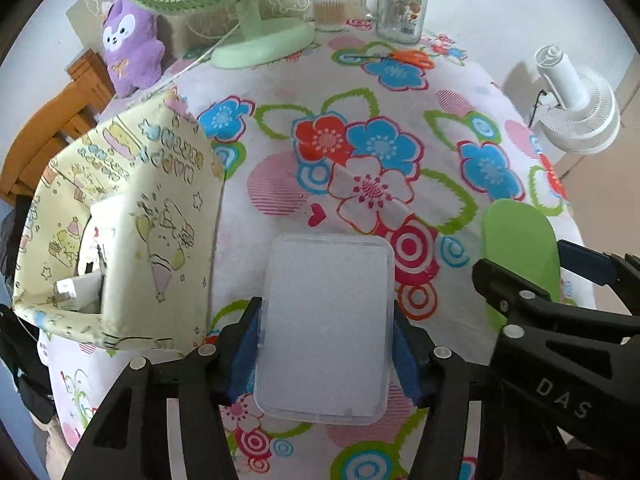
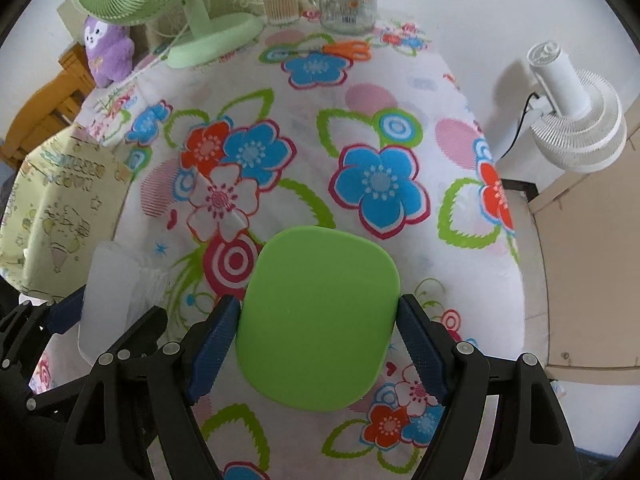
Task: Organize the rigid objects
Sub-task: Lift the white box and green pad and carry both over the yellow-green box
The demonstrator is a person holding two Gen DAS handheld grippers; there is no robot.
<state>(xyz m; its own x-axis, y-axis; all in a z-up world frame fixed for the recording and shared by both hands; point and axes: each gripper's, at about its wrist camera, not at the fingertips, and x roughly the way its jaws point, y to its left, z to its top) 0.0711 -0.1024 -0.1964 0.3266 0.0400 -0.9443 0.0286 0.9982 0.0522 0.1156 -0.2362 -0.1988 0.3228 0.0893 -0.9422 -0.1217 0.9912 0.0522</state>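
A translucent white plastic box (image 1: 328, 320) sits between the blue pads of my left gripper (image 1: 326, 312), which is shut on its two long sides and holds it above the flowered tablecloth (image 1: 360, 128). A flat green box (image 2: 320, 320) with rounded corners is clamped between the pads of my right gripper (image 2: 319, 304), also off the cloth. Each view shows the other hand: the right gripper (image 1: 520, 292) with the green box (image 1: 516, 240) at the right edge, the white box (image 2: 112, 280) at the lower left.
A pale yellow fabric bin (image 1: 160, 200) with white items inside stands at the left. At the back are a green fan (image 1: 256, 40), a purple plush (image 1: 128, 52), a swab tub (image 1: 330, 8), a glass jar (image 1: 400, 8) and orange scissors (image 1: 412, 58). A white fan (image 2: 576, 120) stands beyond the right table edge.
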